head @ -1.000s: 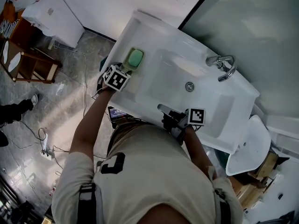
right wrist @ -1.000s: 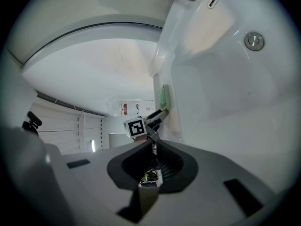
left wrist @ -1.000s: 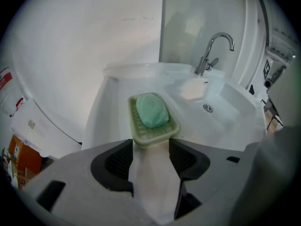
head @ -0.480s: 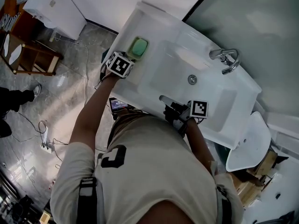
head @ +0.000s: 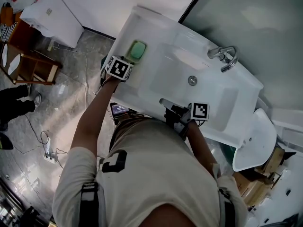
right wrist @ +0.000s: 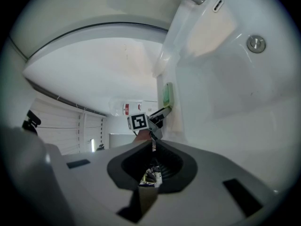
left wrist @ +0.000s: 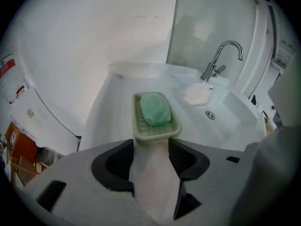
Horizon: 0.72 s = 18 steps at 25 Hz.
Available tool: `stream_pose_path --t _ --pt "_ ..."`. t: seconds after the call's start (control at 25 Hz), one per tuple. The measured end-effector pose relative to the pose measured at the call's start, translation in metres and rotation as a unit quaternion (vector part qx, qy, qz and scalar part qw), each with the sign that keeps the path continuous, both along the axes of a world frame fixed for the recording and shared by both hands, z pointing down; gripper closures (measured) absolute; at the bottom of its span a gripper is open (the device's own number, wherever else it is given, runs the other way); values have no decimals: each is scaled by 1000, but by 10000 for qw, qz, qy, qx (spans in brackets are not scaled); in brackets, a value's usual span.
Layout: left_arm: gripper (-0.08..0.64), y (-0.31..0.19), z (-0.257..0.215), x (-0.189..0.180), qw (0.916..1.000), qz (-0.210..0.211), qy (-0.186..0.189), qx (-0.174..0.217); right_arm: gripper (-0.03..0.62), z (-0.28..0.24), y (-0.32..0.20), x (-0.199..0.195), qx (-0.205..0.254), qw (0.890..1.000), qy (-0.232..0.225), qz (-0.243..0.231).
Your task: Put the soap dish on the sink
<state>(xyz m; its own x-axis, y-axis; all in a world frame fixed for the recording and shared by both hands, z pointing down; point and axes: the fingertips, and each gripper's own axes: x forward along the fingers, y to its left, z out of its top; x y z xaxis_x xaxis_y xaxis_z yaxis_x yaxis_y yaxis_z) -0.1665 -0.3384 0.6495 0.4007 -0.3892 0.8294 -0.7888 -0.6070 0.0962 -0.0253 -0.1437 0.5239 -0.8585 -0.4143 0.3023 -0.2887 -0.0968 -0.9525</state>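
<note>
Over the last second little has changed at the sink [left wrist: 115, 107]. The dish [left wrist: 136, 121], with the green soap [left wrist: 155, 108] lying in it, is seen flat on the sink's left ledge in every head view, and it has not shifted there. From this it is judged that the placing is done and only a withdrawal is left. The left claw [left wrist: 151, 143] has been kept just behind the dish, at the sink's left edge. Its jaws are spread wide and have just been drawn in by a shade. The dish's near end lies at their tips, beyond the pads, so nothing is pressed or carried. Further right, the right claw [right wrist: 152, 149] is held at the sink's near edge, pointed over the bowl. Its jaws are pressed together and nothing is pinched between them. The tap [head: 223, 58] stands untouched at the sink's far right.
</note>
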Motion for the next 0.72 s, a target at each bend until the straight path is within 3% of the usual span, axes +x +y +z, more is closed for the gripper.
stream_pose_path --t 0.32,0.48,0.6,0.72 --pt "326 -6 -2 -1 9993 -376 54 62 566 2 4 -2 -85 9999 -43 123" --pt "357 -1 -15 -10 9970 -678 367 71 566 -2 6 -5 -49 9999 -72 150" --pt "359 12 -26 -15 9933 -814 820 10 566 -2 6 -2 -72 9995 -112 281" --pt "438 41 -53 -16 9785 -1029 1785 -88 566 -3 5 2 -69 9990 -165 414"
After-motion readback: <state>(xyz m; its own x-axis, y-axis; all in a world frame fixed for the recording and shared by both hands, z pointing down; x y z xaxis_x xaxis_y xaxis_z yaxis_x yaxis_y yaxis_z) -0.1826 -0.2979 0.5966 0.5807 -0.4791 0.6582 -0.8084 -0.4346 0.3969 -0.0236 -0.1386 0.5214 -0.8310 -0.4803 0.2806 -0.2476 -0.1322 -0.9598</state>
